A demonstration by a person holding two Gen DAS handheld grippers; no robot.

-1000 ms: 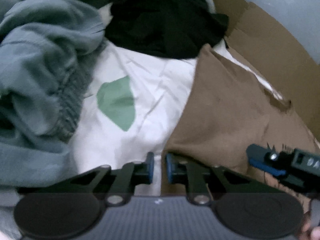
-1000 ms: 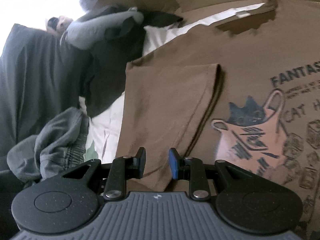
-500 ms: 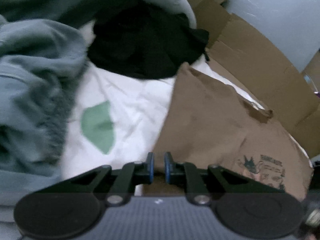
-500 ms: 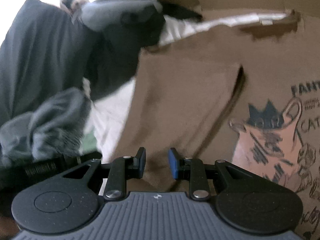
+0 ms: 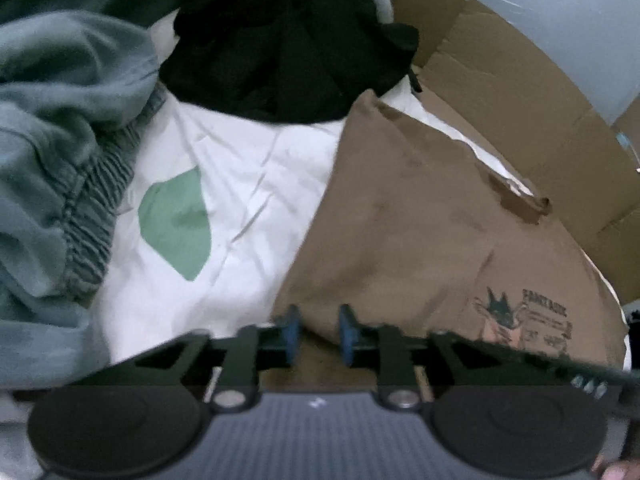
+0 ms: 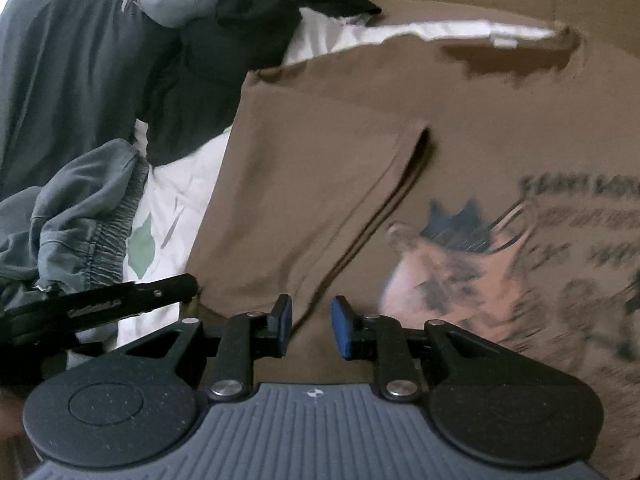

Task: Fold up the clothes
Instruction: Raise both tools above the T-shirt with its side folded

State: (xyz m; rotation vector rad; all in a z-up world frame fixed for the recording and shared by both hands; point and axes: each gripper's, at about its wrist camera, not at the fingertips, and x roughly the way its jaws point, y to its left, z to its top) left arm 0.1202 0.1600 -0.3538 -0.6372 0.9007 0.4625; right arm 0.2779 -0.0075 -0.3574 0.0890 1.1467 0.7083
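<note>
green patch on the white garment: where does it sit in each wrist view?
Left wrist: green patch sits left of centre on the white garment, right of the grey-green elastic waistband.
Right wrist: green patch sits at the left, small, just above the left hand-held gripper.
Shared landmark: the brown cat-print T-shirt, whose left edge borders the white garment.

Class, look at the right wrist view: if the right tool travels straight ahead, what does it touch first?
Most likely the brown T-shirt, at its folded-over sleeve directly ahead of the open right tool; depth is uncertain.
</note>
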